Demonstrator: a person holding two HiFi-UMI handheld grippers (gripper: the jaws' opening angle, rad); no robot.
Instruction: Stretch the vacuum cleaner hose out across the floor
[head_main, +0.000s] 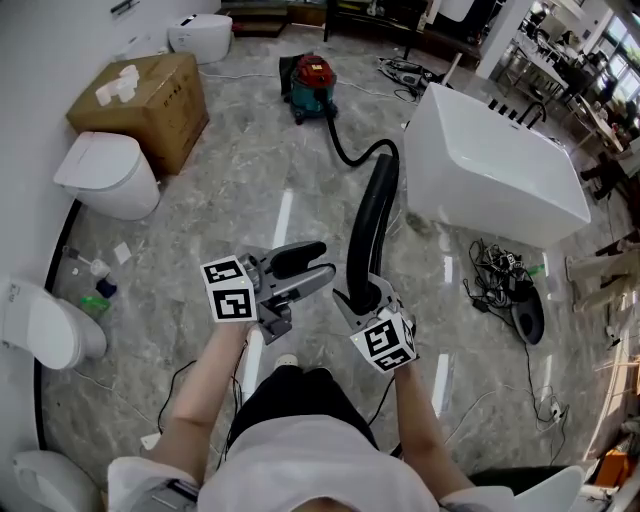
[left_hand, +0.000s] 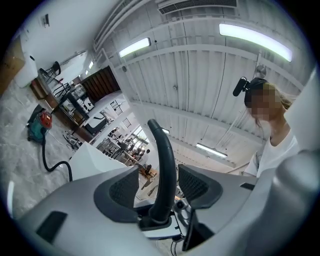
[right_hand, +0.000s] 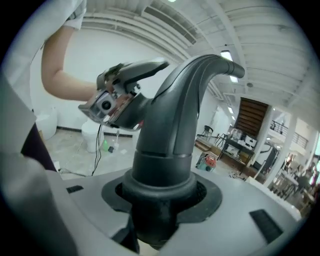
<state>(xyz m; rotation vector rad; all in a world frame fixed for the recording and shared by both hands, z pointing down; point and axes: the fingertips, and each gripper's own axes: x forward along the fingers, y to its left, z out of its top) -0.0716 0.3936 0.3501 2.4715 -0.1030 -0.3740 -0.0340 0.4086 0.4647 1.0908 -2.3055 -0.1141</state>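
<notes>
Your right gripper (head_main: 356, 298) is clamped on the hose (head_main: 375, 210) handle. Your left gripper (head_main: 318, 268), just beside it, stands spread, pads clear of the handle. Ahead, the hose runs away from you, curving to the vacuum cleaner (head_main: 311, 82).

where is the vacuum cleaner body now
In the head view the red and teal canister vacuum cleaner stands on the floor at top centre, between the brown cardboard box at left and the white bathtub at right.
</notes>
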